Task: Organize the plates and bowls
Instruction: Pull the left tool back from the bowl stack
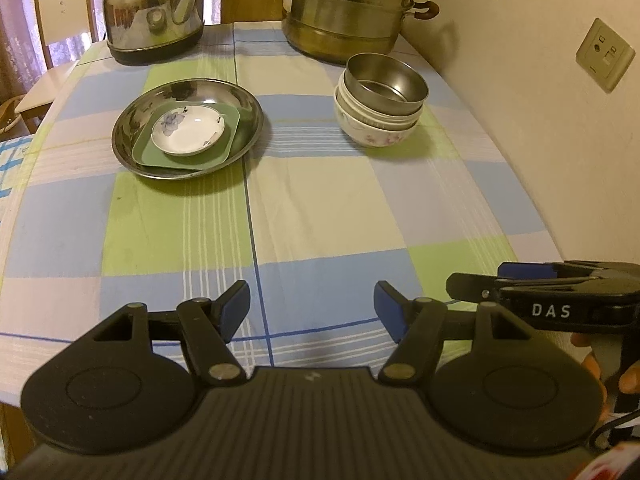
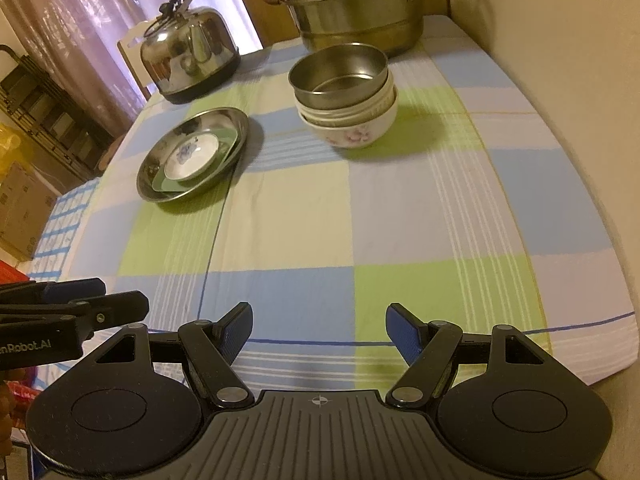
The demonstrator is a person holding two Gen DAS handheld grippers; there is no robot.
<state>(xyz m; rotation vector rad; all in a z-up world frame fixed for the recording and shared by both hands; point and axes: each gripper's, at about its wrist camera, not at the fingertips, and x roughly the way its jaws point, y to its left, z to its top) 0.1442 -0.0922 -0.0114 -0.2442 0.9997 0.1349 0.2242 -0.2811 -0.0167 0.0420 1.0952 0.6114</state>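
Over the near edge of the checked tablecloth [image 1: 320, 208] you hold both grippers low and level, side by side, pointing toward the dishes. Your left gripper [image 1: 312, 312] has its blue-padded fingers spread wide with nothing between them; your right gripper [image 2: 319, 332] is spread just as wide and equally empty. Both sit well apart from the dishes.

On the left of the cloth stands a round steel plate [image 1: 132, 120], holding a square green plate [image 1: 230, 138] with a small white saucer [image 1: 188, 134], painted with a blue flower, on top. To the right, well apart from that stack, a steel bowl [image 1: 386, 80] nests in a pile of white bowls, the lowest a floral ceramic bowl [image 1: 376, 136]. Behind them are a steel kettle [image 1: 154, 12] and a tiered steamer pot [image 1: 348, 4].

The left wrist view shows wall sockets [image 1: 604, 54] beside the table and a chair [image 1: 64, 8] behind the kettle. The right wrist view shows folding chairs [image 2: 44, 120] by the curtain.
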